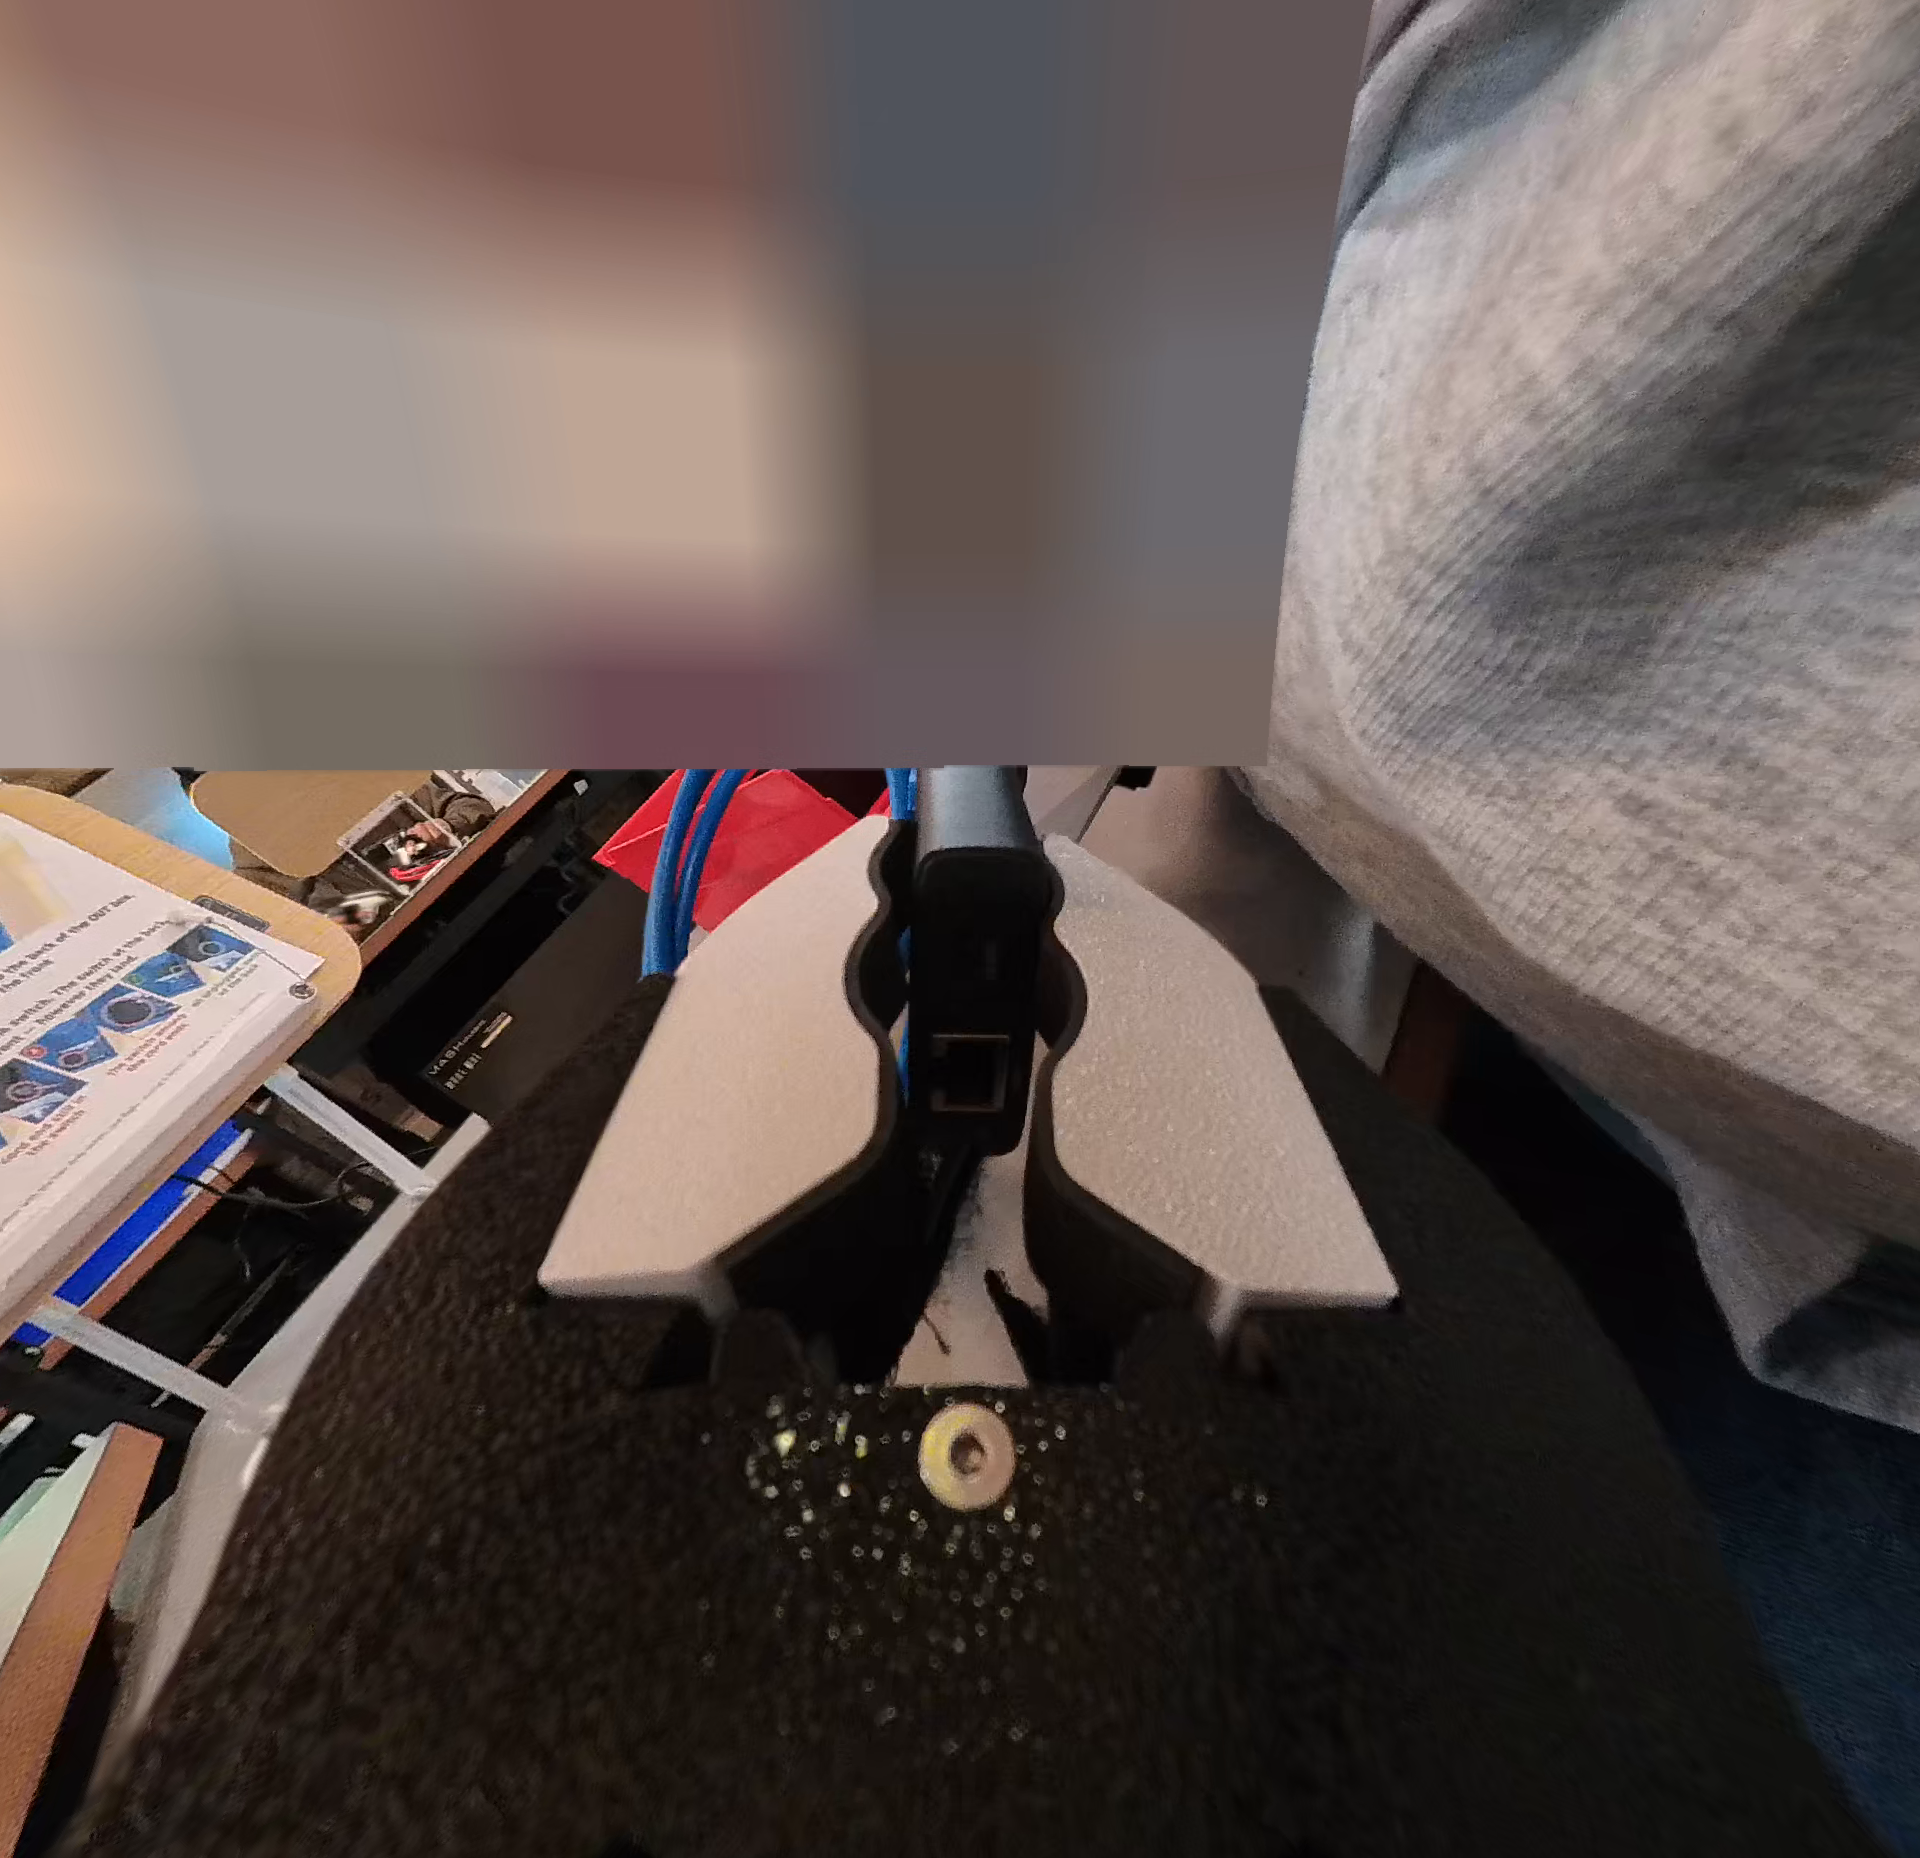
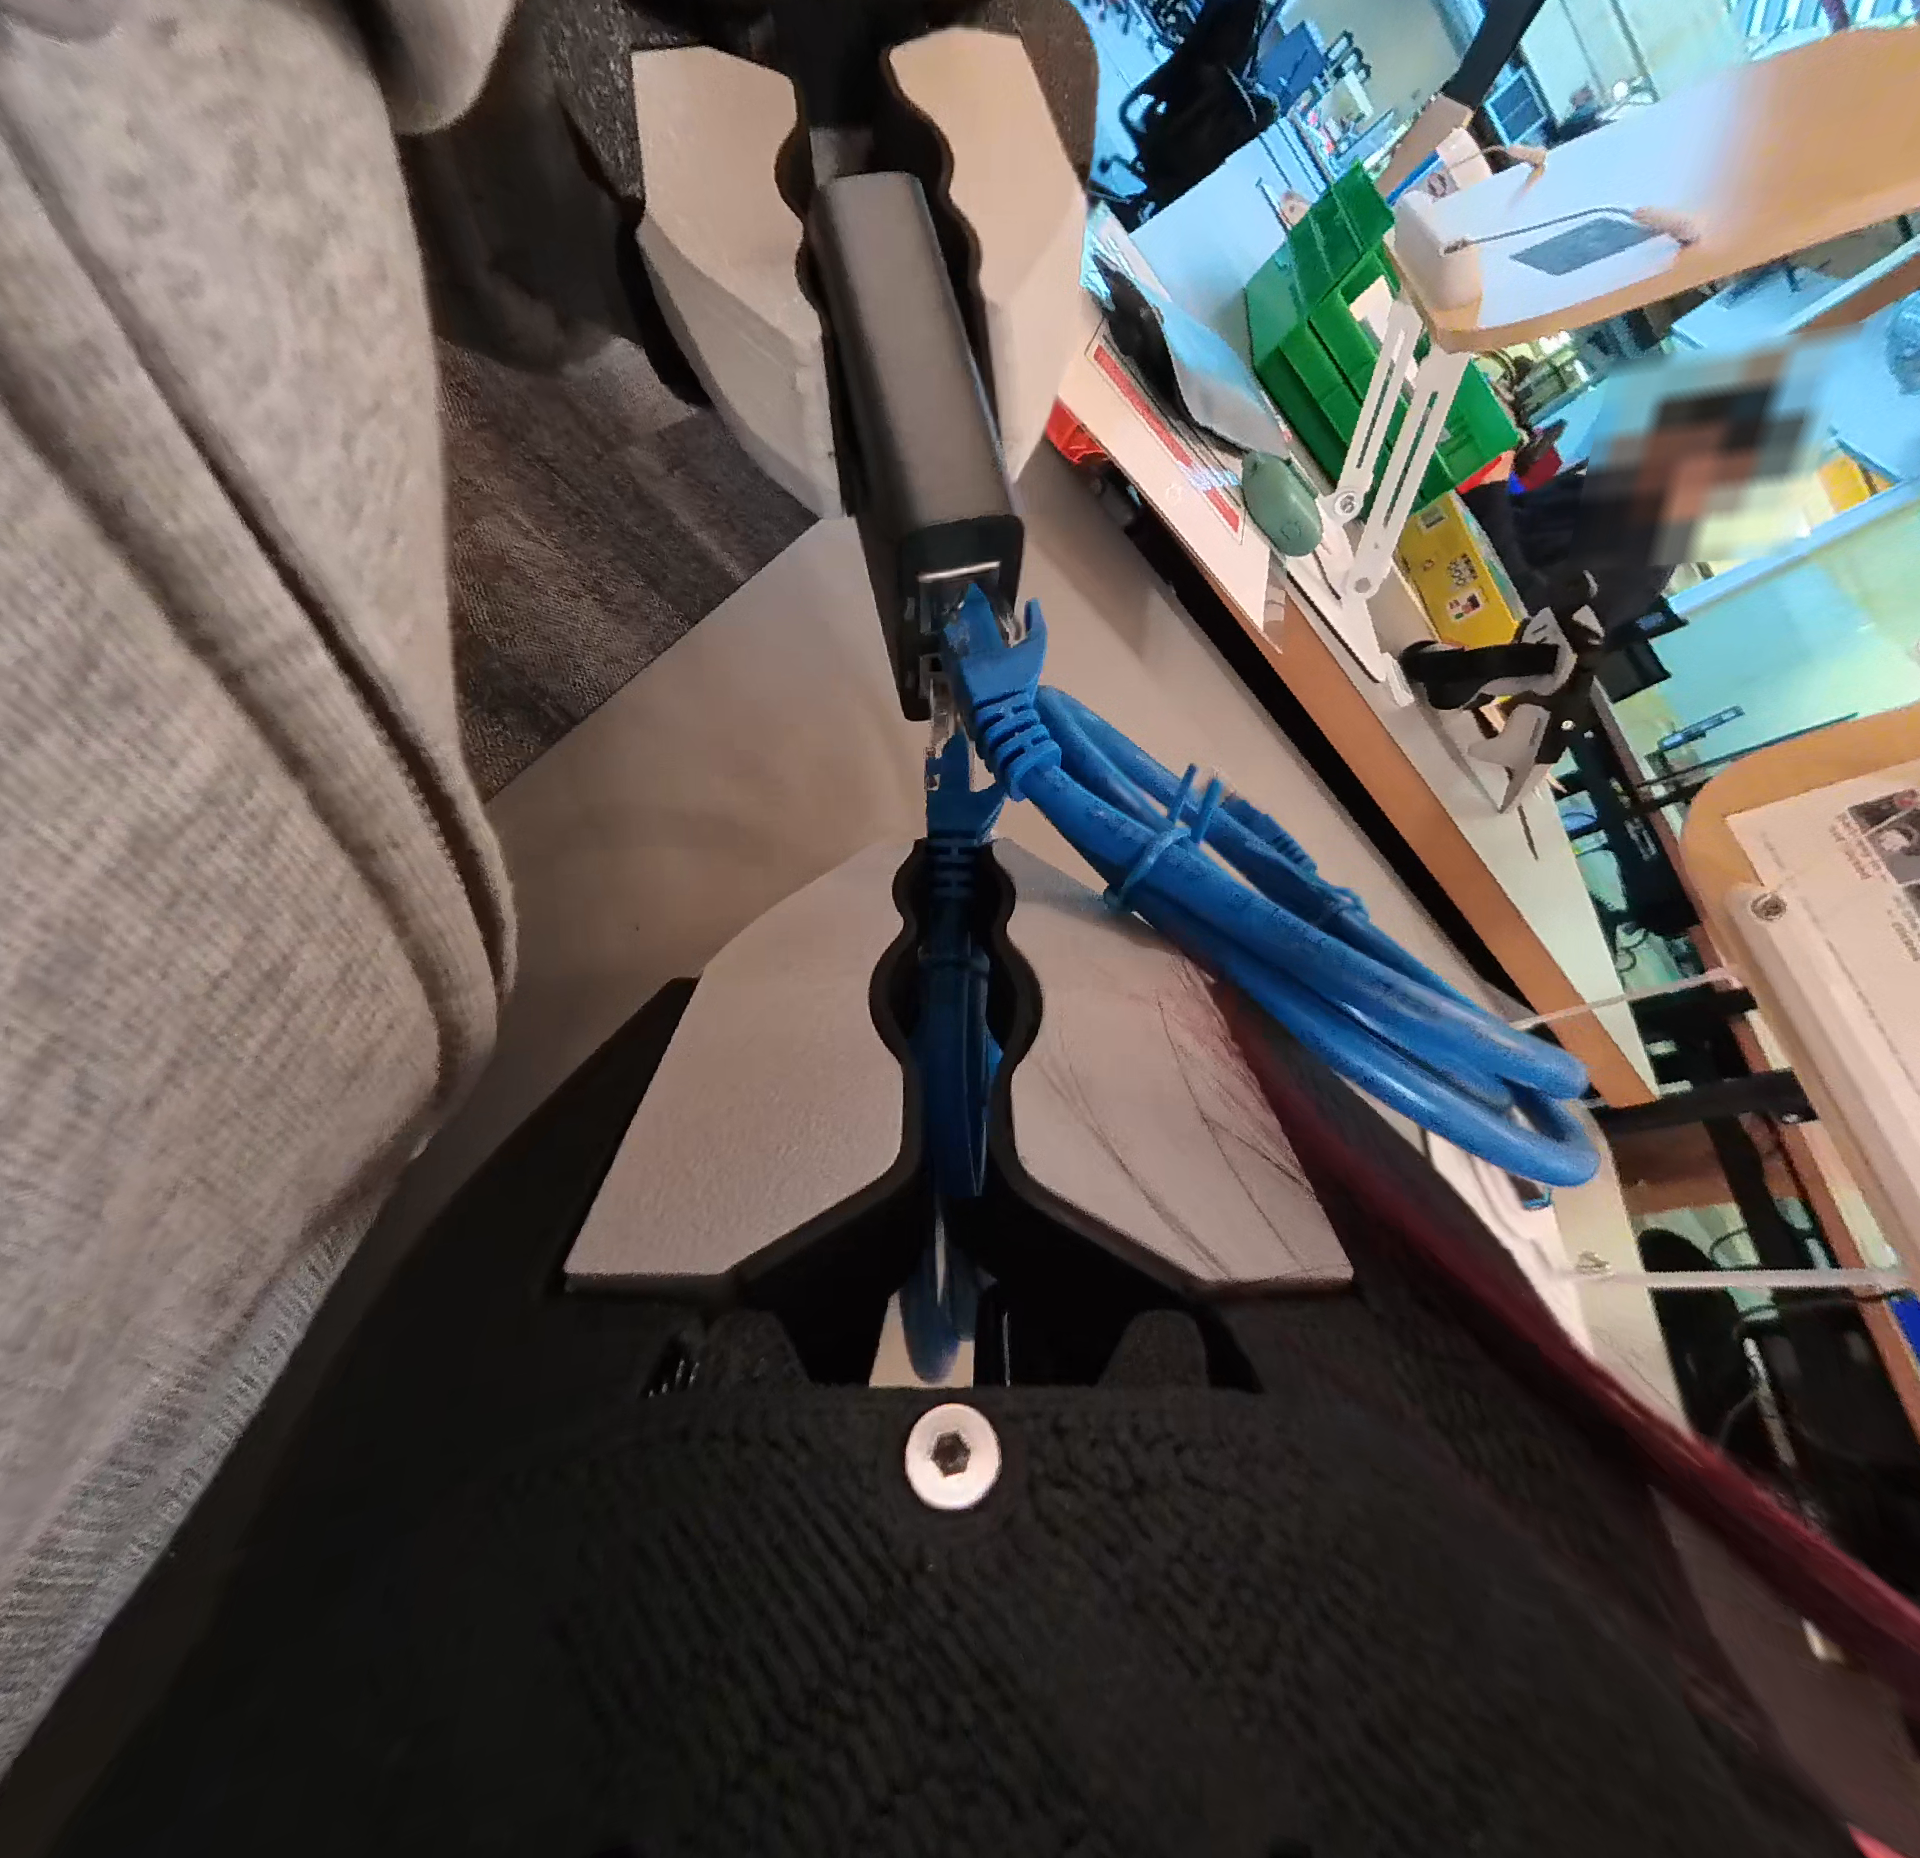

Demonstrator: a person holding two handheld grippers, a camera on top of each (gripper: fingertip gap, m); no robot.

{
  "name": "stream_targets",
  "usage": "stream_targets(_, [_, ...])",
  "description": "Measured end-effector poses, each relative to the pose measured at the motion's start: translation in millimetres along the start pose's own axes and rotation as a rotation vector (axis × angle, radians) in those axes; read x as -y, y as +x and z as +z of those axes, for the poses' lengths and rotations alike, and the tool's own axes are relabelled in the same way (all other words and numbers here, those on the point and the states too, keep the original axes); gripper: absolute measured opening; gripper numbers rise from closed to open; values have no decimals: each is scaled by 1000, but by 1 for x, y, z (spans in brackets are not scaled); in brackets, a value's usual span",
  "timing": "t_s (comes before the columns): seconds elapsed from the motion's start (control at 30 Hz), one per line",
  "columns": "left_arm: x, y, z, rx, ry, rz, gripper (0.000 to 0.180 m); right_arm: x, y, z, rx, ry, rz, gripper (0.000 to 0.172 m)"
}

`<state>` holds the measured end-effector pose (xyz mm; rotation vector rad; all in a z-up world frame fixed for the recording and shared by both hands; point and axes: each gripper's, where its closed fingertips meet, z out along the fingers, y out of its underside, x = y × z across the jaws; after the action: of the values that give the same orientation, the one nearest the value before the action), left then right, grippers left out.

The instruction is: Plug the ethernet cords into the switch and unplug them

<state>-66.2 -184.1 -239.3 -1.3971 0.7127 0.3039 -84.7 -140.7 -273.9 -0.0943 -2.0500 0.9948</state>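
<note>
Both claws loaded, held above the surface (image 2: 727,769).
Left claw (image 1: 971,873) is clamped on the black switch (image 1: 977,977); right claw (image 2: 954,863) is clamped on a blue ethernet cord (image 2: 951,1029), its plug just below the switch ports.

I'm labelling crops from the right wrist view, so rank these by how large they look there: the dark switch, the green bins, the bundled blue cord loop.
1. Blue cord loop
2. Dark switch, though it is foreshortened
3. Green bins, farther off, so true size is unsure
</note>
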Motion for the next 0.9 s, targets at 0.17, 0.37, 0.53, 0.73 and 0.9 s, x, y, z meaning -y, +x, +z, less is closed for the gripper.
stream_targets(0.17, [0, 0, 0, -7, -24, 38, 21, 2, 0, 0, 8, 23, 57, 7])
stream_targets(0.37, [-1, 3, 0, -10, -43, 62, 21, 3, 0, -1, 9, 31, 57, 7])
stream_targets(0.53, [-1, 2, 0, 3, -36, 23, 20, 6, 1, -4, -30, 63, -49, 6])
stream_targets(0.73, [-3, 2, 1, 7, -57, -1, 20, 6, 2, -6, -52, 81, -127, 6])
stream_targets(0.9, [-8, 1, 0, 14, -76, -16, 21, 7, 3, -7, -64, 82, -141, 6])
